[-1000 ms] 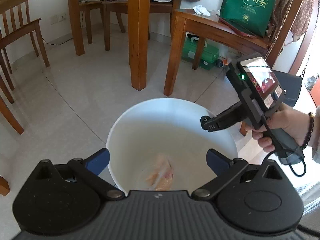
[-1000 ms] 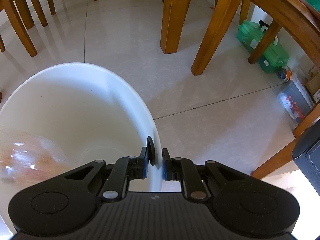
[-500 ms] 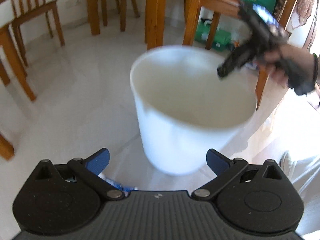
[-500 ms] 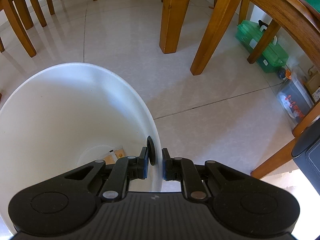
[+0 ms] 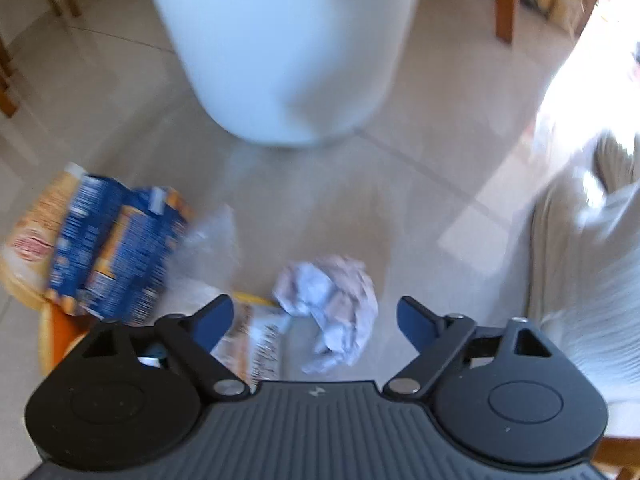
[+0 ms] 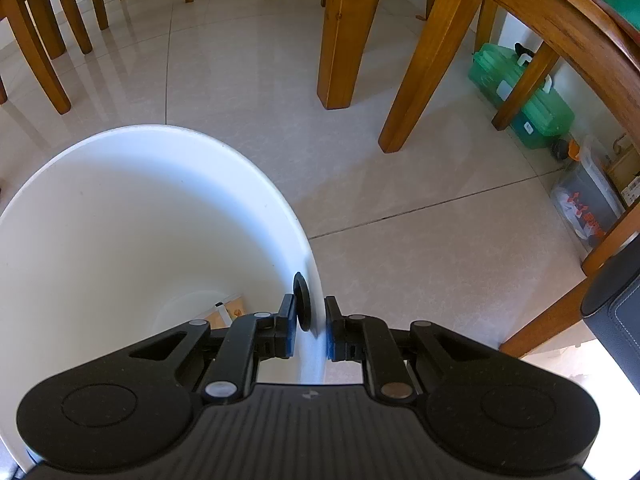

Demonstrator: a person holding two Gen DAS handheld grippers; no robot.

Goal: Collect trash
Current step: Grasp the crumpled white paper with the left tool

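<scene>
Beige glossy floor tiles (image 6: pixel 248 80) with thin dark grout lines fill both views, bright sun glare at the right edge of the left wrist view. One white bucket (image 6: pixel 132 216) stands on the floor; seen from the left wrist its outer wall (image 5: pixel 280 52) is blurred and sits beyond the trash. Trash on the floor, counted: one crumpled white paper ball (image 5: pixel 328 300), one crushed blue and orange carton (image 5: pixel 116 248), one clear plastic wrapper (image 5: pixel 208 240) beside the carton, one flat printed orange and white wrapper (image 5: pixel 256 336) partly under the gripper body, one pale orange bag (image 5: pixel 28 240) under the carton at far left. One more piece, a tan wrapper (image 6: pixel 228 312), lies at the bucket bottom. Wooden furniture legs, at least eight, ring the floor; one green plastic box (image 6: pixel 524 100) and one clear storage bin (image 6: pixel 588 204) sit under a chair at right. White fabric (image 5: pixel 580 280) at right edge, cannot tell what it is. Left gripper (image 5: pixel 316 316) points steeply down over the trash, blue pads (image 5: pixel 212 320) wide apart and closing, paper ball between them on the floor, not pinched. Right gripper (image 6: pixel 310 328) also angled down, clamped on the bucket rim (image 6: pixel 314 320), one finger inside the wall, one outside.
</scene>
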